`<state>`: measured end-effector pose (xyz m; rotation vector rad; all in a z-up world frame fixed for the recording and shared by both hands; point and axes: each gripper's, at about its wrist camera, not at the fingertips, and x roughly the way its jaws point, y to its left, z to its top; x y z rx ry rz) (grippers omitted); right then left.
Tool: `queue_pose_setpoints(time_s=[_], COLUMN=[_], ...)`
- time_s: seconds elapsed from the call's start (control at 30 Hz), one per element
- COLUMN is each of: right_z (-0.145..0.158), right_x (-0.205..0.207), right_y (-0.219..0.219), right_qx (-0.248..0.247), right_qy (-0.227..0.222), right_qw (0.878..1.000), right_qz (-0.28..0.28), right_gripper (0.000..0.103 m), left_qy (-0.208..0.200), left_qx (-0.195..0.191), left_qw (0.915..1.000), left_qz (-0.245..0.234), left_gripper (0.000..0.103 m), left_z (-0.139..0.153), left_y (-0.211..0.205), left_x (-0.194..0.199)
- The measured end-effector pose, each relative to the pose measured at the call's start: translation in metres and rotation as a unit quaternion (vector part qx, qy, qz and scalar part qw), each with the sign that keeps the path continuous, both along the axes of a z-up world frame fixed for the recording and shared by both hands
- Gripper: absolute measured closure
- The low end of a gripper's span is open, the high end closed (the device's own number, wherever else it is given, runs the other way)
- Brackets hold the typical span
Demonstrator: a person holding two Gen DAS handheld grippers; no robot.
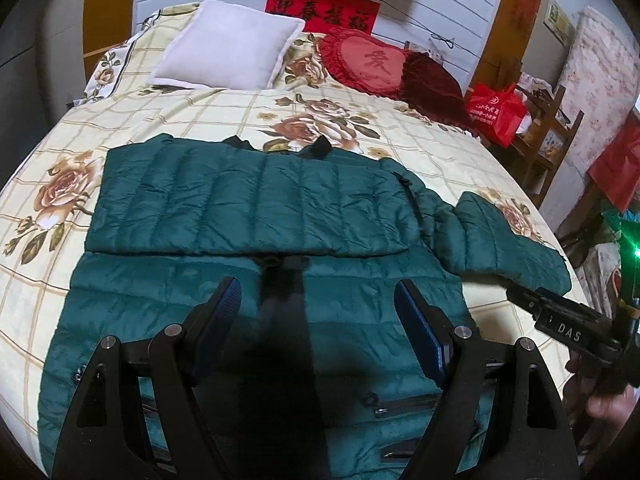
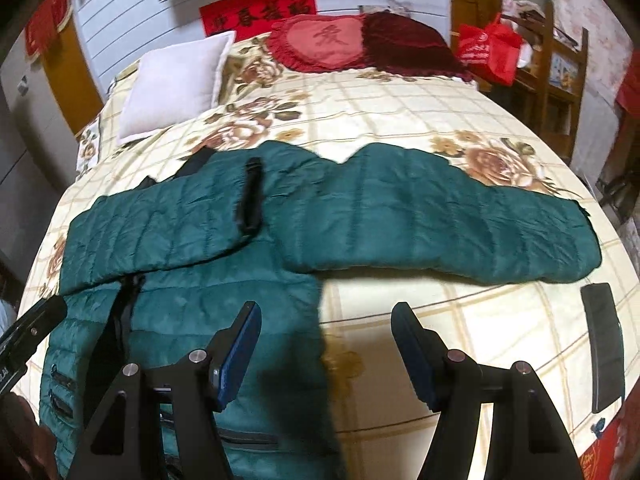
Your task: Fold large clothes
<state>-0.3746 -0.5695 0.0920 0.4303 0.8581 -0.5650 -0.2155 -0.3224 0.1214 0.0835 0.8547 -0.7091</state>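
A wide bed (image 1: 224, 112) with a cream, rose-printed cover filled both views, and everything else is placed against the dark green quilted jacket (image 1: 256, 208) lying flat on its near half. Beyond the jacket, toward the headboard, sat a pale square pillow (image 1: 228, 50) and a red heart-shaped cushion (image 1: 366, 66). One sleeve (image 1: 248, 192) was already folded across the jacket's chest, above the black zip running down the front. The other sleeve (image 2: 440, 220) stretched straight out to the jacket's right over bare bedcover. A flat black object (image 2: 604, 344), too unclear to name, lay just below that sleeve's cuff. The left gripper (image 1: 318, 312) hung over the jacket's middle with its blue-padded jaws spread wide and nothing between them. The right gripper (image 2: 326, 340) hovered over the jacket's right hem edge, jaws likewise apart and holding nothing. The jacket looked light, puffy and soft, with a slick shell likely to slide and spring back. The best holds would probably be the outstretched sleeve's cuff and its shoulder seam, pinched deeply through the padding so the fabric would not slip.
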Motion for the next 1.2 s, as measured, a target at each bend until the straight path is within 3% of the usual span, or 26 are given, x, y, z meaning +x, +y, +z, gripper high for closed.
queue_pose_setpoints(time_s=[0.8, 1.2], right_z=[-0.028, -0.038], right_x=[-0.037, -0.048], right_y=[-0.11, -0.159], right_qx=[-0.013, -0.025], right_qy=[0.038, 0.041], right_qw=[0.994, 0.986], right_qz=[-0.1, -0.158], right_gripper=[0.037, 0.037], left_qy=[0.019, 0.048], left_qx=[-0.001, -0.013], left_qw=[0.9997, 0.9983], left_qz=[0.013, 0.029], left_gripper=[0.023, 0.024], left_z=[-0.025, -0.041], left_y=[-0.008, 0.004], left_x=[0.004, 0.008])
